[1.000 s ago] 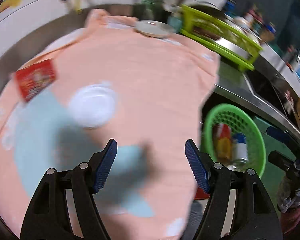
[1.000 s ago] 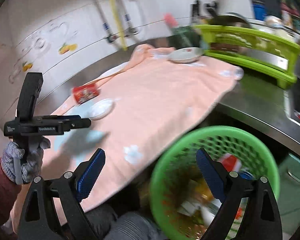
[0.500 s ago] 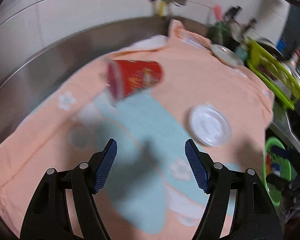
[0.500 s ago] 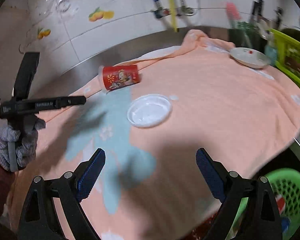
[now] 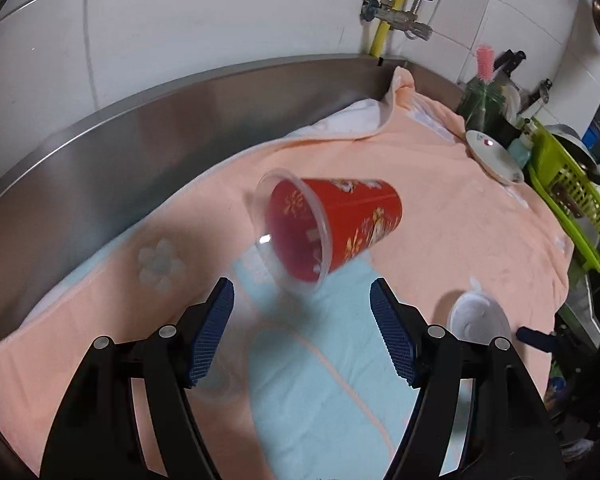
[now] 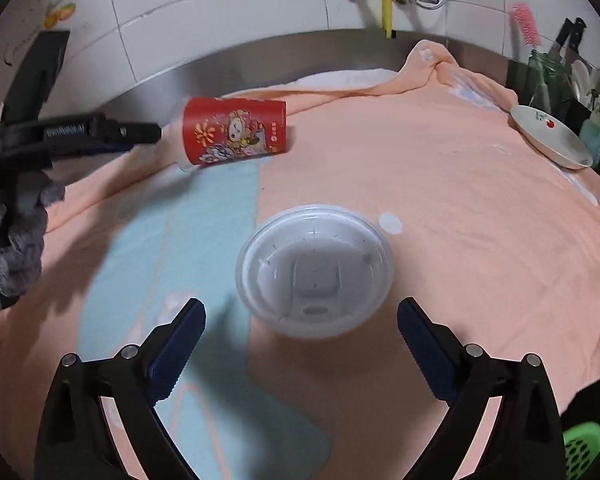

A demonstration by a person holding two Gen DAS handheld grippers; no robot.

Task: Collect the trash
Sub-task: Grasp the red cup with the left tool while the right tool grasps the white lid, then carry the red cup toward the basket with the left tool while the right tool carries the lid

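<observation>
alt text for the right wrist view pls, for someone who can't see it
The open right gripper hangs just short of a white plastic cup lid lying on a peach and light blue towel. Beyond it a red printed cup lies on its side, with the left gripper close to its mouth. A small dish sits at far right.
</observation>
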